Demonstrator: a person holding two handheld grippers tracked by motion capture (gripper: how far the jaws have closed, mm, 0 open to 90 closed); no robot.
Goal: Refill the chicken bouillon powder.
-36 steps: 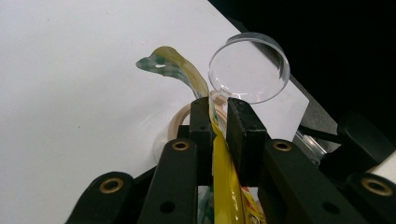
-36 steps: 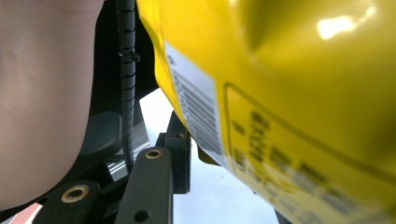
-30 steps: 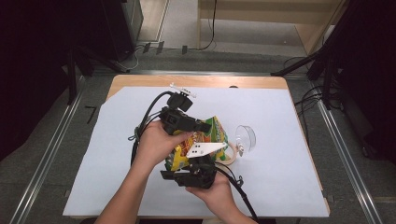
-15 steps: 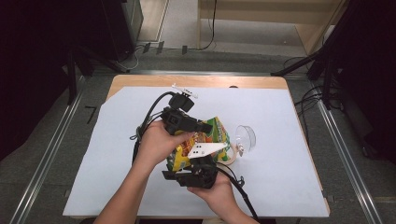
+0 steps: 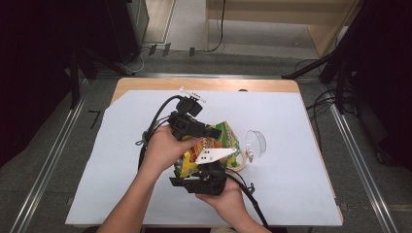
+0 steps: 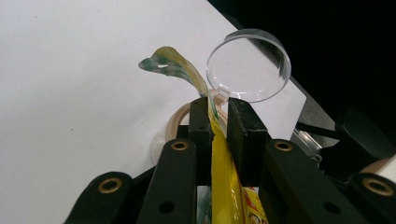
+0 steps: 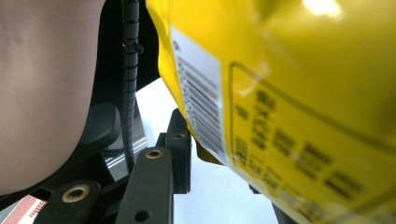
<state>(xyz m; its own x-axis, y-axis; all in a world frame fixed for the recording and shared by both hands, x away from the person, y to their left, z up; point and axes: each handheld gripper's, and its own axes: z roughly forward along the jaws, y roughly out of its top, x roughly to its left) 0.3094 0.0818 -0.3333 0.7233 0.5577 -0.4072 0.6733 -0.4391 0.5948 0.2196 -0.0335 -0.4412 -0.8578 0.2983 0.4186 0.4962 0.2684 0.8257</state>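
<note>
Left hand-held gripper (image 6: 218, 116) is clenched on the top edge of a yellow-and-green crinkly plastic snack bag (image 6: 219, 186); in the left gripper view the bag's film runs up between both black jaws and curls over past their tips

High view: the bag (image 5: 224, 137) is held up over the middle of the white sheet-covered tabletop (image 5: 291, 121), between the two hands. Left hand (image 5: 163, 148) wraps the left hand-held gripper (image 5: 214, 132) at the bag's upper edge; right hand (image 5: 226, 194) holds the right hand-held gripper (image 5: 206, 171) at the bag's lower end, grey three-cornered plate on top

Right hand-held gripper (image 7: 219, 154): the bag's barcode side (image 7: 289, 107) sits against the jaw area very close to the lens. One jaw is visible, the other is hidden behind the bag, so cannot tell if it's grasping or released

Clear round plastic lid with a small tab (image 5: 255, 143) lies just right of the bag, and a beige ring (image 6: 180, 119) lies beside it, partly under the bag
</note>
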